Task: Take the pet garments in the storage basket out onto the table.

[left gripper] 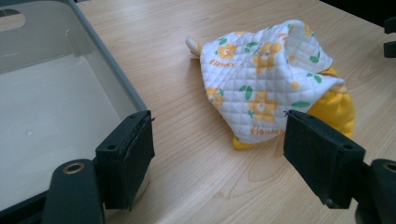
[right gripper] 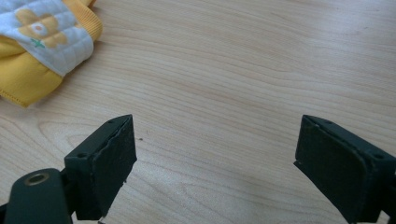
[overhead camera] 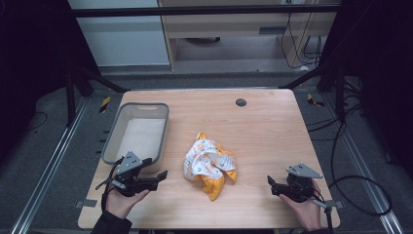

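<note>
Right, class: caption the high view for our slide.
Open left tongs and right tongs flank a crumpled floral cloth beside a grey bin.

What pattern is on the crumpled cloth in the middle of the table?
The cloth is white quilted fabric with yellow flowers and green leaves, backed in yellow; the left gripper view shows it best.

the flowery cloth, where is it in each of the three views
High view: the crumpled cloth lies mid-table, right of the grey bin, between both grippers.
Left gripper view: upper right of centre, beyond the open jaws, bin on the left.
Right gripper view: just its edge in the top left corner.
Shared landmark: the cloth's yellow lining against the wooden tabletop.
</note>
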`<state>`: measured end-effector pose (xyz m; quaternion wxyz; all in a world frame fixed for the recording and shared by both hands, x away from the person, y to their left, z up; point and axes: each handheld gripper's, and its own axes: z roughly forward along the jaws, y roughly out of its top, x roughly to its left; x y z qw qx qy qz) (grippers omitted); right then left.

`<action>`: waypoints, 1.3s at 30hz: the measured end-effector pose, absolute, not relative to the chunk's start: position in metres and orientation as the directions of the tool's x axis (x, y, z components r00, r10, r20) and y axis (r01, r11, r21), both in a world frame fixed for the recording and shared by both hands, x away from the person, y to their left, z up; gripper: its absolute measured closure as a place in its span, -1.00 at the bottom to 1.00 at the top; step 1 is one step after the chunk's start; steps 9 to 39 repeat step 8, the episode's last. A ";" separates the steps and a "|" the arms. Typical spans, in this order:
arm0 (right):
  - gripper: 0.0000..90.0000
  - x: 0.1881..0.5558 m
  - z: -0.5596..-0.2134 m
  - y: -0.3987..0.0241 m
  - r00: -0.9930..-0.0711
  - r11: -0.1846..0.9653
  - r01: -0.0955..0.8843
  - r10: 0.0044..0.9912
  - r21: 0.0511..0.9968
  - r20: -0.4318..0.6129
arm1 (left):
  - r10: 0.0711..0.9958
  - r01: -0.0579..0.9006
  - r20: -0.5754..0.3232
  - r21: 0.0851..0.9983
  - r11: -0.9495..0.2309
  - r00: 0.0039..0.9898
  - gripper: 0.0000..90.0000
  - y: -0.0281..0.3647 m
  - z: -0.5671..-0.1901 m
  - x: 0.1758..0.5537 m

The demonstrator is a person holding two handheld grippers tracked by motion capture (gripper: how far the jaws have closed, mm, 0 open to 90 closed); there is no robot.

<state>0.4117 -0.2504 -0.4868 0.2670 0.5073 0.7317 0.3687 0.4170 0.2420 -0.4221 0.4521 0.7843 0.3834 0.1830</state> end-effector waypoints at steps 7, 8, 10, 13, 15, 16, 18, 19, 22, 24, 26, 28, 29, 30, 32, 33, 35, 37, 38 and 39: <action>-0.74 0.411 -0.488 -0.251 -0.346 0.219 0.540 0.938 0.813 -0.023 | 0.797 0.466 -0.092 0.848 -0.251 0.597 -0.46 0.262 -0.438 0.404; -0.74 0.411 -0.488 -0.251 -0.346 0.219 0.540 0.938 0.812 -0.023 | 0.805 0.478 -0.102 0.845 -0.240 0.585 -0.46 0.265 -0.441 0.402; -0.74 0.411 -0.488 -0.251 -0.346 0.219 0.540 0.938 0.812 -0.023 | 0.805 0.478 -0.102 0.845 -0.240 0.585 -0.46 0.265 -0.441 0.402; -0.74 0.411 -0.488 -0.251 -0.346 0.219 0.540 0.938 0.812 -0.023 | 0.805 0.478 -0.102 0.845 -0.240 0.585 -0.46 0.265 -0.441 0.402; -0.74 0.411 -0.488 -0.251 -0.346 0.219 0.540 0.938 0.812 -0.023 | 0.805 0.478 -0.102 0.845 -0.240 0.585 -0.46 0.265 -0.441 0.402; -0.74 0.411 -0.488 -0.251 -0.346 0.219 0.540 0.938 0.812 -0.023 | 0.805 0.478 -0.102 0.845 -0.240 0.585 -0.46 0.265 -0.441 0.402; -0.74 0.411 -0.488 -0.251 -0.346 0.219 0.540 0.938 0.812 -0.023 | 0.805 0.478 -0.102 0.845 -0.240 0.585 -0.46 0.265 -0.441 0.402; -0.74 0.411 -0.488 -0.251 -0.346 0.219 0.540 0.938 0.812 -0.023 | 0.805 0.478 -0.102 0.845 -0.240 0.585 -0.46 0.265 -0.441 0.402; -0.74 0.411 -0.488 -0.251 -0.346 0.219 0.540 0.938 0.812 -0.023 | 0.805 0.478 -0.102 0.845 -0.240 0.585 -0.46 0.265 -0.441 0.402; -0.74 0.411 -0.488 -0.251 -0.346 0.219 0.540 0.938 0.812 -0.023 | 0.805 0.478 -0.102 0.845 -0.240 0.585 -0.46 0.265 -0.441 0.402; -0.74 0.411 -0.488 -0.251 -0.346 0.219 0.540 0.938 0.812 -0.023 | 0.805 0.478 -0.102 0.845 -0.240 0.585 -0.46 0.265 -0.441 0.402; -0.74 0.411 -0.488 -0.251 -0.346 0.219 0.540 0.938 0.812 -0.023 | 0.805 0.478 -0.102 0.845 -0.240 0.585 -0.46 0.265 -0.441 0.402; -0.74 0.411 -0.488 -0.251 -0.346 0.219 0.540 0.938 0.812 -0.023 | 0.805 0.478 -0.102 0.845 -0.240 0.585 -0.46 0.265 -0.441 0.402; -0.74 0.411 -0.488 -0.251 -0.346 0.219 0.540 0.938 0.812 -0.023 | 0.805 0.478 -0.102 0.845 -0.240 0.585 -0.46 0.265 -0.441 0.402; -0.74 0.411 -0.488 -0.251 -0.346 0.219 0.540 0.938 0.812 -0.023 | 0.805 0.478 -0.102 0.845 -0.240 0.585 -0.46 0.265 -0.441 0.402; -0.74 0.411 -0.488 -0.251 -0.346 0.219 0.540 0.938 0.812 -0.023 | 0.805 0.478 -0.102 0.845 -0.240 0.585 -0.46 0.265 -0.441 0.402; -0.74 0.411 -0.488 -0.251 -0.346 0.219 0.540 0.938 0.812 -0.023 | 0.805 0.478 -0.102 0.845 -0.240 0.585 -0.46 0.265 -0.441 0.402; -0.74 0.411 -0.488 -0.251 -0.346 0.219 0.540 0.938 0.812 -0.023 | 0.805 0.478 -0.102 0.845 -0.240 0.585 -0.46 0.265 -0.441 0.402; -0.74 0.411 -0.488 -0.251 -0.346 0.219 0.540 0.938 0.812 -0.023 | 0.805 0.478 -0.102 0.845 -0.240 0.585 -0.46 0.265 -0.441 0.402; -0.74 0.411 -0.488 -0.251 -0.346 0.219 0.540 0.938 0.812 -0.023 | 0.805 0.478 -0.102 0.845 -0.240 0.585 -0.46 0.265 -0.441 0.402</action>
